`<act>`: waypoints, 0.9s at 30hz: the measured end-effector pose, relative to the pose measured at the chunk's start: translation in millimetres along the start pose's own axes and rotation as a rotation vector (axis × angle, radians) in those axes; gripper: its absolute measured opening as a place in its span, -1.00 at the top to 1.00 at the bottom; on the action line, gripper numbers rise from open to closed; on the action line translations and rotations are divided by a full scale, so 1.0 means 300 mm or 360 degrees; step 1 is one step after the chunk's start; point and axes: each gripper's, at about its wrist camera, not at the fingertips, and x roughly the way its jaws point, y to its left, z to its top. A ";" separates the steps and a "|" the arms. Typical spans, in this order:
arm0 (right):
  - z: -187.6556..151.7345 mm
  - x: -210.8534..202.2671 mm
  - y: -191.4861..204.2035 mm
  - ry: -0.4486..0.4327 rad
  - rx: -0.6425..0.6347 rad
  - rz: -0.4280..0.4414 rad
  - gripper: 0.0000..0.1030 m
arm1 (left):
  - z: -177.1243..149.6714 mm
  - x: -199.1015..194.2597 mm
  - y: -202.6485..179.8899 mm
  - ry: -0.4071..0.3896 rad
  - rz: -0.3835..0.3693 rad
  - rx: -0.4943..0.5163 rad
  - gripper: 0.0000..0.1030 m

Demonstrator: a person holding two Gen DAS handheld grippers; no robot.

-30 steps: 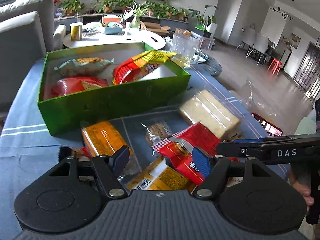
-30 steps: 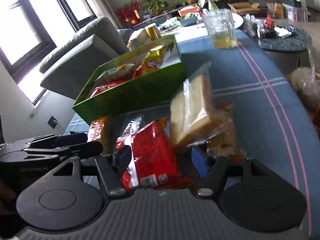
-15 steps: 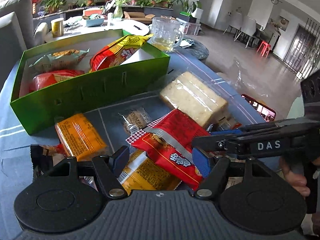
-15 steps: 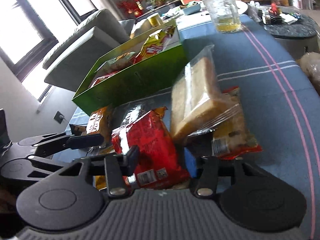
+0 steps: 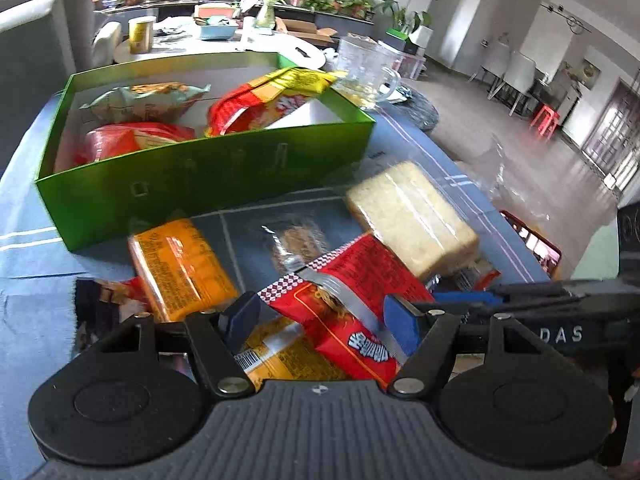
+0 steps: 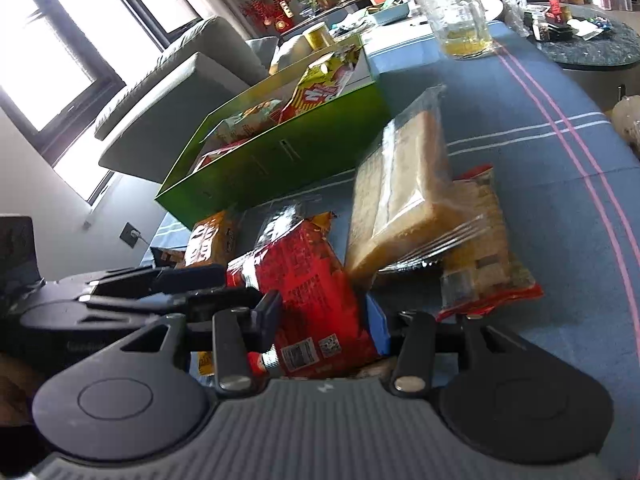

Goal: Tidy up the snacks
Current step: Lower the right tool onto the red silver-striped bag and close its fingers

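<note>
Right wrist view: the red snack packet (image 6: 308, 292) lies on the blue tablecloth (image 6: 540, 152) before the green box (image 6: 256, 168), pinched between the right gripper (image 6: 322, 320) pads. Left gripper (image 5: 320, 320) straddles it, jaws parted, just closing.

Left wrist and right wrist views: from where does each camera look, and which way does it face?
Left wrist: behind the left tongs, jaws have just been closing with the red packet between them; faces down-forward to the green box; right tongs show at right.
Right wrist: behind the right tongs, gripping that packet; faces the box; left tongs show at left.
Shared: red packet, green box, wrapped bread, glass mug.
</note>
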 end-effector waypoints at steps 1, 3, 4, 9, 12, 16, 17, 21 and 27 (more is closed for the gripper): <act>0.000 0.005 0.003 0.0006 0.0002 0.0012 -0.53 | 0.002 -0.002 0.007 -0.0002 0.0001 -0.0010 -0.24; 0.000 0.015 0.010 0.0016 0.0006 0.0032 -0.53 | 0.002 -0.007 0.019 -0.0006 0.0010 -0.0024 -0.24; 0.001 0.017 0.012 0.0019 0.0004 0.0040 -0.53 | 0.001 -0.009 0.023 -0.0004 0.0012 -0.0029 -0.24; 0.004 0.019 0.010 0.0028 0.0013 0.0066 -0.53 | -0.011 -0.016 0.018 0.0030 0.0003 -0.0009 -0.24; 0.008 0.014 0.000 0.0028 0.0045 0.0074 -0.53 | -0.024 -0.010 0.009 0.0065 -0.0013 0.0016 -0.25; 0.010 0.005 -0.001 0.0018 0.0059 0.0072 -0.53 | -0.036 0.008 -0.004 0.0083 -0.0016 0.0041 -0.26; 0.011 0.005 0.002 0.0016 0.0057 0.0064 -0.53 | -0.035 0.010 -0.006 0.0082 -0.0015 0.0045 -0.25; 0.014 0.004 0.005 0.0007 0.0049 0.0039 -0.53 | -0.034 0.013 -0.004 0.0076 -0.0032 0.0048 -0.23; 0.021 0.002 -0.005 0.0029 0.0090 0.0074 -0.53 | -0.035 -0.003 -0.016 0.0077 -0.0097 0.0091 -0.21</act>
